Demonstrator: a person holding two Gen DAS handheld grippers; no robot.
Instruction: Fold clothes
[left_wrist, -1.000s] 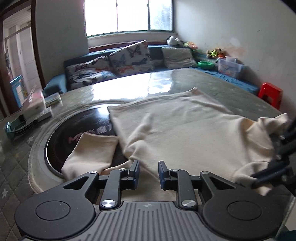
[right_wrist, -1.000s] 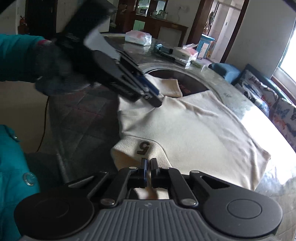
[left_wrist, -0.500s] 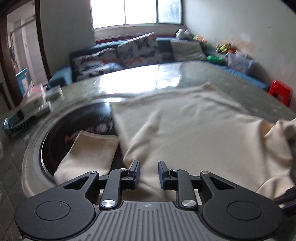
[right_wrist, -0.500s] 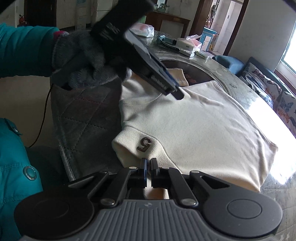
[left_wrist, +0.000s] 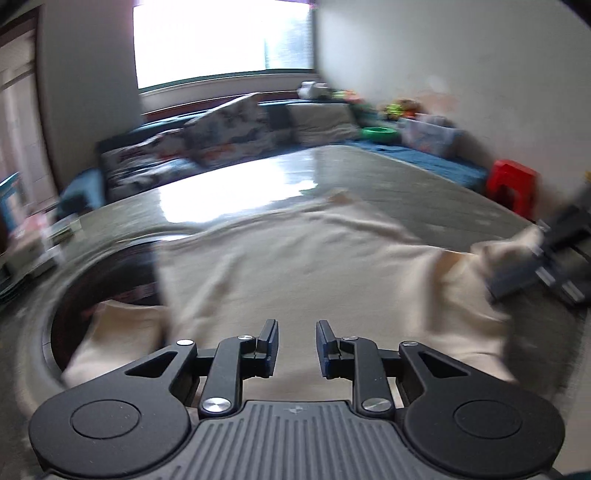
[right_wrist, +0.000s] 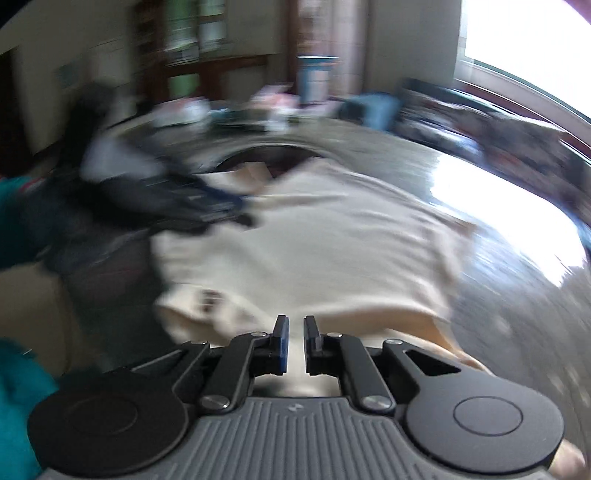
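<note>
A cream sweater (left_wrist: 314, 269) lies spread across the round surface (left_wrist: 424, 192), one sleeve (left_wrist: 114, 332) trailing over the dark inset disc (left_wrist: 110, 273) at the near left. By the look of it the folding has barely begun: the body is flat and largely unfolded, and the collar end (right_wrist: 195, 310) with its dark tag is bunched at the near edge. The left gripper (left_wrist: 297, 341) hovers above the hem with its jaws parted and nothing between them. The right gripper (right_wrist: 295, 338) shows a narrow gap, with cloth below; whether it pinches fabric cannot be told through the blur. A sofa with patterned cushions (left_wrist: 221, 136) and a red stool (left_wrist: 511, 184) stand beyond the surface. Nothing lies on the sweater.
</note>
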